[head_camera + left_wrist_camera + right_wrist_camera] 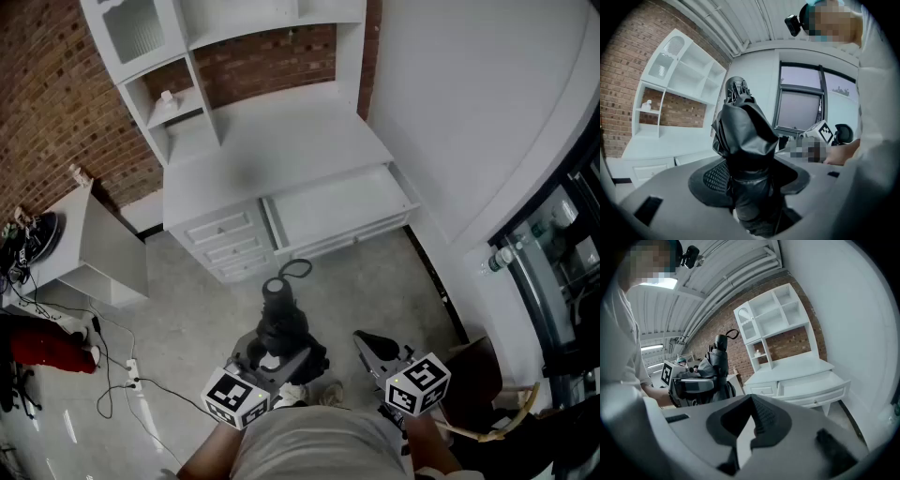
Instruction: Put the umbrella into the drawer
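- Umbrella (743,140): lower end buried between clamped jaws of left gripper (749,187); its tip not visible in either left gripper view or head view.
- Drawer (813,391): right gripper view shows front panel only, interior hidden.
- Small object on shelf (168,97): too small to identify.
- Clutter (23,242) on side tabletop (73,234): cut by left edge, indistinct.
- Shelf unit (272,19): upper part cut by top edge.
- Person (314,448): cut by bottom edge.
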Tool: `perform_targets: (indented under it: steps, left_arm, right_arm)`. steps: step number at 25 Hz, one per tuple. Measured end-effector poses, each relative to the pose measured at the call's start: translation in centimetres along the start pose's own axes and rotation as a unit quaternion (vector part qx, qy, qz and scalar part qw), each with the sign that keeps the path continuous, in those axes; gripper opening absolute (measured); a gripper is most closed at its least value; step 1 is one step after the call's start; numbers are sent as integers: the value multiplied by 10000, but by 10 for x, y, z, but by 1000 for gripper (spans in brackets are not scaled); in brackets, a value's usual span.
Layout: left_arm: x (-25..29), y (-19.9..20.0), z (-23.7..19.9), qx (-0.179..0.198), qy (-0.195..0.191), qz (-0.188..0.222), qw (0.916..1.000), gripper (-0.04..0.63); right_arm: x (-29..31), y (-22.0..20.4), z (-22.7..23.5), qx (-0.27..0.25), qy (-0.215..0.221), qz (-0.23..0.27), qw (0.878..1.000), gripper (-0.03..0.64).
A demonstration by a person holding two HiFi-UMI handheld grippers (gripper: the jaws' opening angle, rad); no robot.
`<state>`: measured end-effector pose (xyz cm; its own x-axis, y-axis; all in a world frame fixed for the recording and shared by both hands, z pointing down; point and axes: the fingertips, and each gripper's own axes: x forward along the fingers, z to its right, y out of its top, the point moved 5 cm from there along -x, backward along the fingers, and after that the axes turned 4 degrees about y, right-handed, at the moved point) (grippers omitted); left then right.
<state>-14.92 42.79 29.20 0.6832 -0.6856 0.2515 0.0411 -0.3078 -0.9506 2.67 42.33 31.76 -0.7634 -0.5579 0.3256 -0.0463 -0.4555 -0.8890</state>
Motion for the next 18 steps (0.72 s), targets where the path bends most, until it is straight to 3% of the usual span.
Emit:
perform_targets:
  steps: [11, 18]
  left_arm:
    - [-11, 0, -8, 333, -63, -243, 9991, 267]
    - [-15, 1, -18, 212, -142, -214, 9994, 267]
  right_arm:
    - [13, 4, -21, -139, -56, 18, 9999, 27]
    - [18, 7, -27, -171, -149, 19, 9997, 26]
